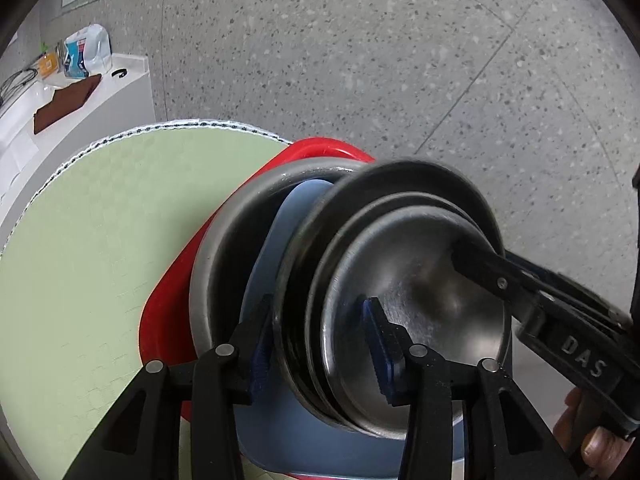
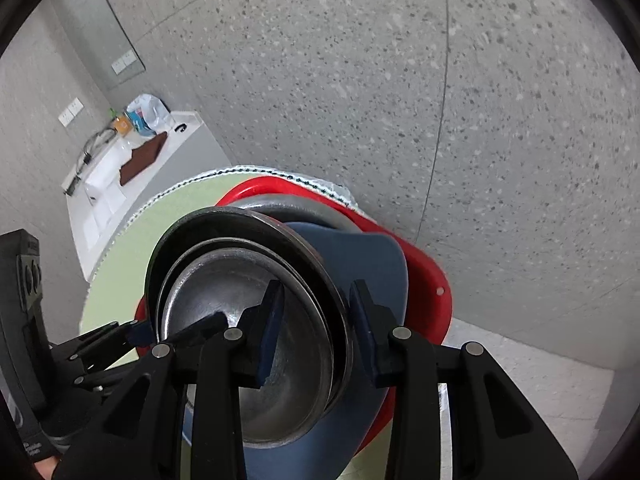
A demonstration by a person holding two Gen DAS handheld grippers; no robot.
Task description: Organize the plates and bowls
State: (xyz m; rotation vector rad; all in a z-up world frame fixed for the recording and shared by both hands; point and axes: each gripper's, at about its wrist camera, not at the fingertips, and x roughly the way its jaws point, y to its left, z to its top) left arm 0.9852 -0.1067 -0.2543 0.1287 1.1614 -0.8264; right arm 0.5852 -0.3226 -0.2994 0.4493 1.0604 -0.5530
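Note:
A stack of nested steel bowls [image 1: 416, 304] [image 2: 248, 312] is tilted above a blue plate [image 1: 276, 240] [image 2: 360, 256], which lies in a larger steel plate [image 1: 224, 248] on a red tray [image 1: 168, 300] [image 2: 432, 280]. My left gripper [image 1: 318, 360] straddles the near rim of the stack, one pad outside and one inside, and grips it. My right gripper [image 2: 316, 332] does the same on the opposite rim; it shows in the left wrist view [image 1: 520, 276], and the left gripper shows in the right wrist view [image 2: 160, 328].
The tray sits on a round table with a light green mat [image 1: 100, 260] [image 2: 120, 272]. A white counter [image 1: 60, 112] [image 2: 108, 184] with a brown cloth, bags and cables stands at the far left. Grey speckled floor [image 1: 360, 60] lies beyond the table.

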